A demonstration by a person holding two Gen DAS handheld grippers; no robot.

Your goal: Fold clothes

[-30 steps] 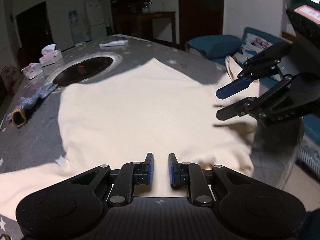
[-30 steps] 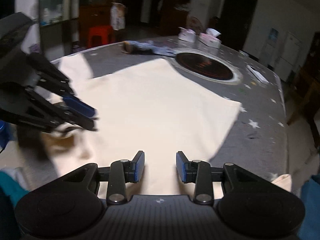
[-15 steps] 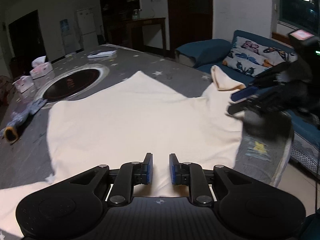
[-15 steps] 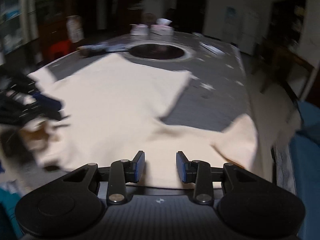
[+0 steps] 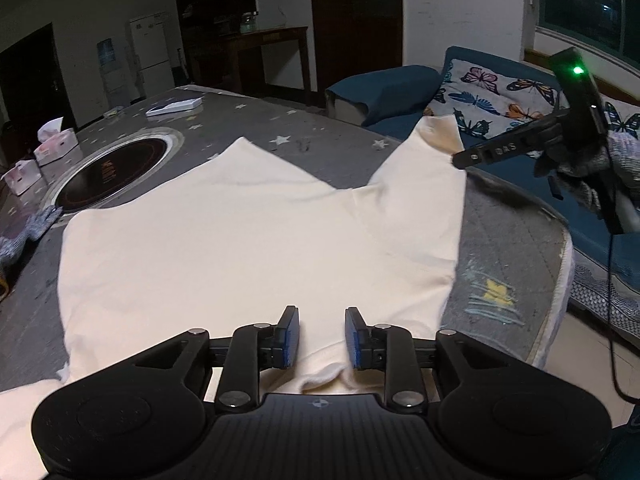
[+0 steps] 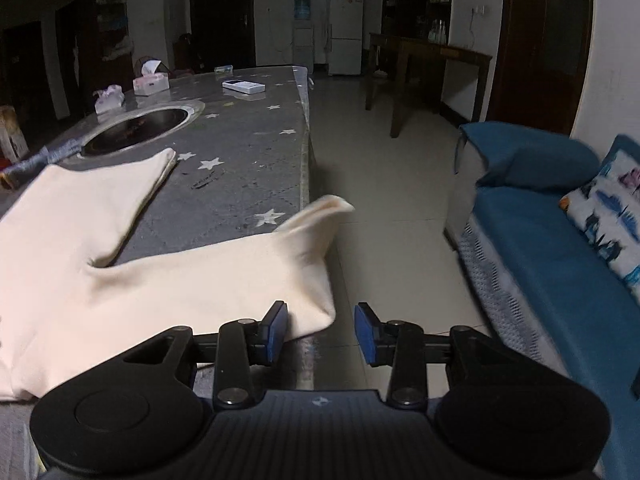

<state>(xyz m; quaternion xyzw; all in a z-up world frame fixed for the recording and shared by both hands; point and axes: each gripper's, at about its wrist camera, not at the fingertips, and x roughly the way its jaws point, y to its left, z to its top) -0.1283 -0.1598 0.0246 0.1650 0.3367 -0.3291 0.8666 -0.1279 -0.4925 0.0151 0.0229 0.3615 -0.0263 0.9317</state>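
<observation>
Hovering with both jaws parted and empty, your left gripper (image 5: pixel 322 336) having just widened; this cream shirt (image 5: pixel 240 240) is soft and floppy, so pinch the sleeve (image 6: pixel 224 276) at its cuff with your right gripper (image 6: pixel 322 332).

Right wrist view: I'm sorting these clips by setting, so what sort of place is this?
Most likely a home, an open living and dining room. A blue sofa with a butterfly cushion stands beside the table, a white fridge and a water dispenser stand by the far wall.
</observation>
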